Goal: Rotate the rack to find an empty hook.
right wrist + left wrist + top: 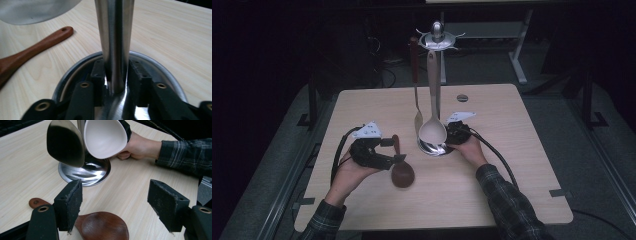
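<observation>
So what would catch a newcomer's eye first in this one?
The steel utensil stand near the table's middle, with a pale ladle and a metal spoon hanging from its top. The right gripper clamps the stand's pole just above the round base. At front left, a dark wooden spoon lies on the wooden table, with the left gripper open above it.

High overview, gripper close-ups, shared stand [435, 146]
</observation>
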The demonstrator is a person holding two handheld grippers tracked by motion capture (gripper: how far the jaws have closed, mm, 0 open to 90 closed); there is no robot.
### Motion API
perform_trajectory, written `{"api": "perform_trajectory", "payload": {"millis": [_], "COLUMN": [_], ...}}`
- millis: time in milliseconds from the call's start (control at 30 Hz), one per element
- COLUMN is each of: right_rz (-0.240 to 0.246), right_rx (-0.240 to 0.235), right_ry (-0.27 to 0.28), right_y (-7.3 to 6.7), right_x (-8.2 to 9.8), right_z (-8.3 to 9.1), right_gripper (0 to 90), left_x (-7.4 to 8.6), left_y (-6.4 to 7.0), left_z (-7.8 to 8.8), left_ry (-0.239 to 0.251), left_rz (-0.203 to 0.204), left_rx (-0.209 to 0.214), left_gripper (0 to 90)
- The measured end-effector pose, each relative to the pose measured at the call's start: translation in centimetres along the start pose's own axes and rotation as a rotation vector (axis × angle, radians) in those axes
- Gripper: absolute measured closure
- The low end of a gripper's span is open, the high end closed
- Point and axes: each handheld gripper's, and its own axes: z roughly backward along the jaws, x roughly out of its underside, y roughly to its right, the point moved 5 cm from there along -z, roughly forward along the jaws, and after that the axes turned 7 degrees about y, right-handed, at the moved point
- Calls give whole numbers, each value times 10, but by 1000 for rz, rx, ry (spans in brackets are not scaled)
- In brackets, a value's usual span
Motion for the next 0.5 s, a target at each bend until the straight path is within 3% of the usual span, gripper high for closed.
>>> {"api": "perform_trajectory", "payload": {"millis": [233, 500], "right_rz": [29, 34], "right_rx": [17, 23], "right_ry": [14, 11], "right_y": [-2, -3], "right_x": [1, 1], "right_z": [0, 0], "right_gripper": [706, 711], "left_x": [-17, -54], "left_y": [-2, -11], "left_z": [5, 15], "left_ry": [24, 42], "left_rz": [-1, -11], "left_rx": [1, -9], "left_gripper": [286, 342]}}
